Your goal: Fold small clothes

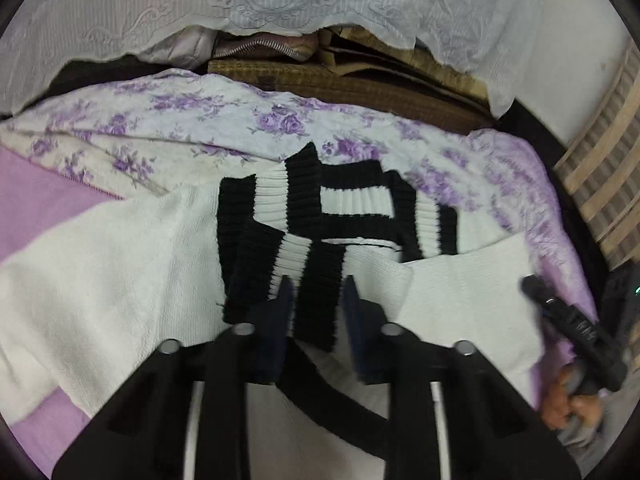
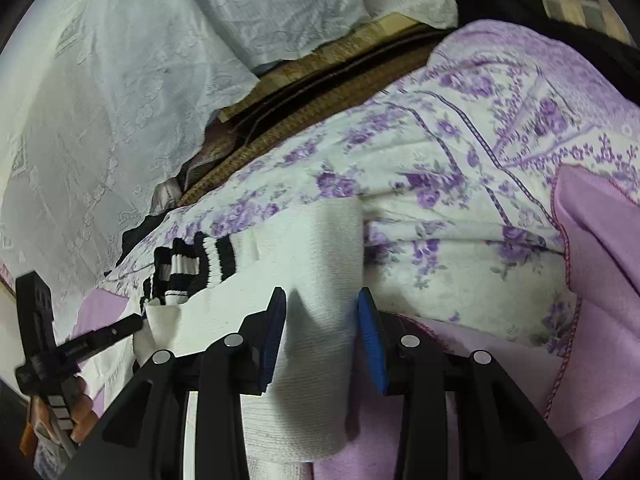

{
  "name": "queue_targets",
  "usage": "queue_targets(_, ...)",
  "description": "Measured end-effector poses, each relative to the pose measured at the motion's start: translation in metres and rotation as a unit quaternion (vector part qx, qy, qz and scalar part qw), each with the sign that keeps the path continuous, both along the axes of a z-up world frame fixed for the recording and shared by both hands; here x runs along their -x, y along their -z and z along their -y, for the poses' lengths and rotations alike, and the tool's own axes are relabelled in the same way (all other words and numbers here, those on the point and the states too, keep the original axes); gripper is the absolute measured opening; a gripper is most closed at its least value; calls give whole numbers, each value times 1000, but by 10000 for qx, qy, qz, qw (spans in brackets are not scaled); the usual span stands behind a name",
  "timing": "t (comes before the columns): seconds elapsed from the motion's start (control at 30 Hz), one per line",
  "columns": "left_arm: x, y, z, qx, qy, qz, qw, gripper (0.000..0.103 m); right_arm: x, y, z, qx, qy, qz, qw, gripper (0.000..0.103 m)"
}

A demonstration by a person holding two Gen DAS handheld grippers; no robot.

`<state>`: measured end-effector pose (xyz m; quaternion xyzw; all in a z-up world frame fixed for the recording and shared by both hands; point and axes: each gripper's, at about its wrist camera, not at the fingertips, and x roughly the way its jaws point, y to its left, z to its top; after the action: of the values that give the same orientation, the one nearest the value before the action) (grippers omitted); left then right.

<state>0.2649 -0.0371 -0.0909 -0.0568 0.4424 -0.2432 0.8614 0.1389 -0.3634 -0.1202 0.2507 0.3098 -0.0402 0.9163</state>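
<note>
A small white knit sweater point(image 1: 100, 280) with black-and-white striped ribbed trim point(image 1: 320, 208) lies on the bed. My left gripper point(image 1: 318, 292) is open, its blue-padded fingers on either side of a black ribbed band. My right gripper point(image 2: 322, 300) is open, with a white sleeve or folded part of the sweater point(image 2: 312, 280) lying between its fingers. The striped trim also shows in the right wrist view point(image 2: 188, 268). The right gripper shows at the right edge of the left wrist view point(image 1: 532, 284). The left one shows at the left of the right wrist view point(image 2: 140, 322).
The bed has a white quilt with purple flowers point(image 1: 180, 120) and a plain lilac sheet point(image 1: 36, 208). A white lace cloth point(image 1: 240, 0) hangs behind over brown woven mats point(image 1: 320, 80). A striped cloth point(image 1: 608, 168) stands at the right.
</note>
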Motion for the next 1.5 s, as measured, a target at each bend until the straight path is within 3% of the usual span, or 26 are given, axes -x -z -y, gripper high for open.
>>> queue_targets(0.07,5,-3,-3,-101,-100,69,9999,4,-2,-2,-5,109,-18,-13,9999,38)
queue_targets(0.23,9,-3,-10,-386,-331,107,9987,7,-3,-2,-4,111,-6,-29,9999,38)
queue_targets(0.27,4,0,-14,-356,-417,15,9985,19,-3,-2,-4,118,-10,-40,9999,39)
queue_targets(0.3,-1,3,-18,-284,-506,-77,9983,41,-3,-2,-4,126,-8,-45,9999,39)
queue_targets(0.37,-7,9,-21,-160,-630,-154,9978,64,-4,-2,-4,110,-6,-52,9999,39)
queue_targets(0.47,-14,18,-20,3,-581,-324,9978,65,-5,1,-1,7,2,-102,9999,39)
queue_targets(0.53,-16,21,-20,113,-545,-395,9977,61,-6,4,0,-48,5,-145,9999,39)
queue_targets(0.6,-17,24,-20,237,-467,-496,9974,37,-7,5,0,-73,10,-155,9999,39)
queue_targets(0.67,-16,25,-22,257,-495,-526,9971,34,-6,5,0,-78,10,-139,9999,39)
queue_targets(0.83,-8,18,-34,366,-701,-410,9960,9,1,-3,-2,17,19,91,10000,39)
queue_targets(1.0,10,6,-57,467,-879,-119,9950,7,4,-12,-11,137,-87,263,9995,39)
queue_targets(1.07,15,8,-63,169,-1001,8,9948,0,2,-10,-13,202,-105,194,9996,39)
queue_targets(1.23,13,25,-70,18,-1021,-301,9943,0,1,-9,-14,234,-106,129,9996,39)
queue_targets(1.33,22,12,-60,18,-876,-60,9961,0,1,-9,-14,230,-82,154,9996,39)
queue_targets(1.37,24,4,-54,-95,-862,112,9962,6,1,-9,-14,223,-73,148,9996,39)
queue_targets(1.43,19,1,-44,-299,-892,83,9955,38,1,-7,-13,189,-64,117,9997,39)
queue_targets(1.47,12,4,-42,-359,-960,-68,9947,60,1,-7,-13,168,-53,116,9998,39)
queue_targets(1.5,8,8,-43,-351,-1079,-187,9934,62,1,-7,-11,134,-43,120,9998,39)
